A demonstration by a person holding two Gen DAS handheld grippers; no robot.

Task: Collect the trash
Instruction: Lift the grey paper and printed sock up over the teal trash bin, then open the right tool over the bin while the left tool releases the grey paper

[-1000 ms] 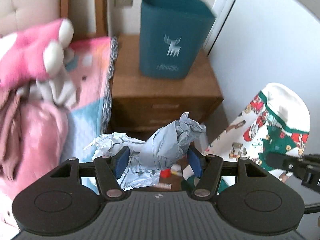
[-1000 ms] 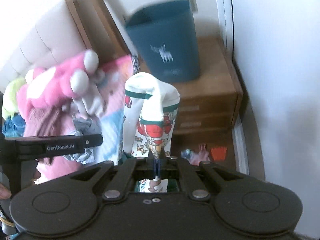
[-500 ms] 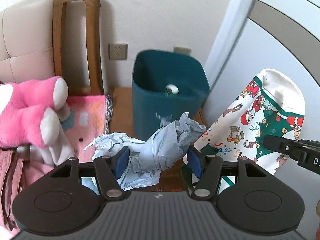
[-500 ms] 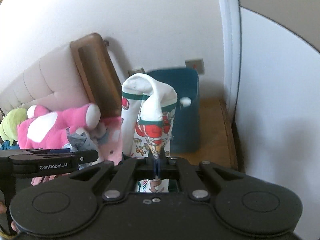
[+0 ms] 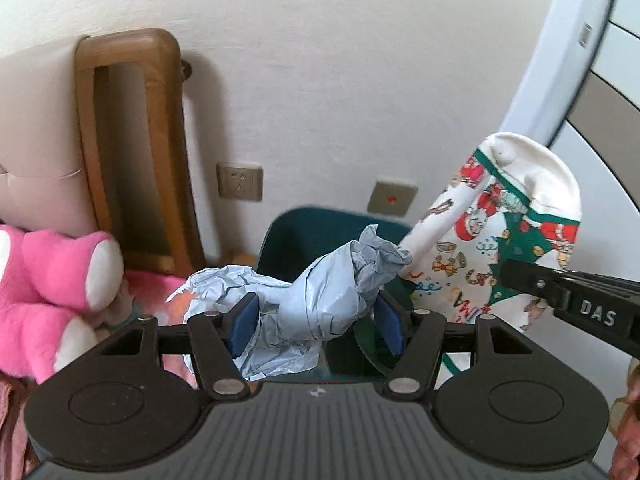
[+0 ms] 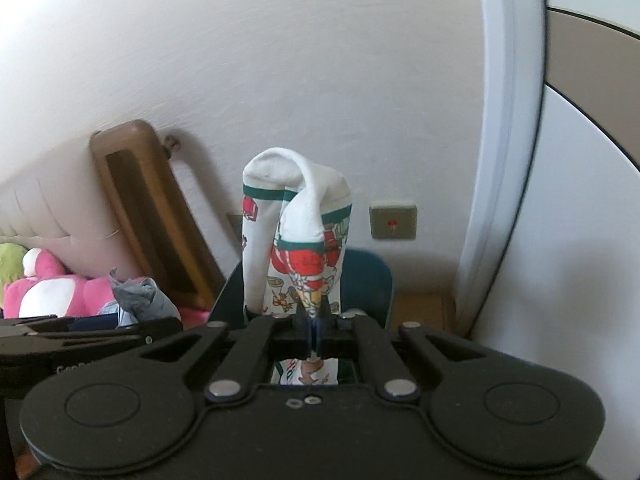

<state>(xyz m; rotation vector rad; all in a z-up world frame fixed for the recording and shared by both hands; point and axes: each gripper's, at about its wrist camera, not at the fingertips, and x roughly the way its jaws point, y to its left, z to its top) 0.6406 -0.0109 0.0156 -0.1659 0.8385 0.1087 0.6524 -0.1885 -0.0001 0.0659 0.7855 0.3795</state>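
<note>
While your left gripper [image 5: 316, 320] clamps the crumpled grey bag [image 5: 320, 300], most of the teal bin [image 5: 304, 232] behind it is hidden. Your right gripper [image 6: 314, 328] pinches the Christmas sock [image 6: 296, 240] tight, masking the bin's front.

Both tongs risen, carried closer over teal bin [image 5: 304, 224]; nightstand top dropped from view.

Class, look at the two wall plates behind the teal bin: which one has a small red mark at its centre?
The right-hand wall plate, just above the teal bin. It is grey-brown with a red dot; the left plate is beige with socket holes.
</note>
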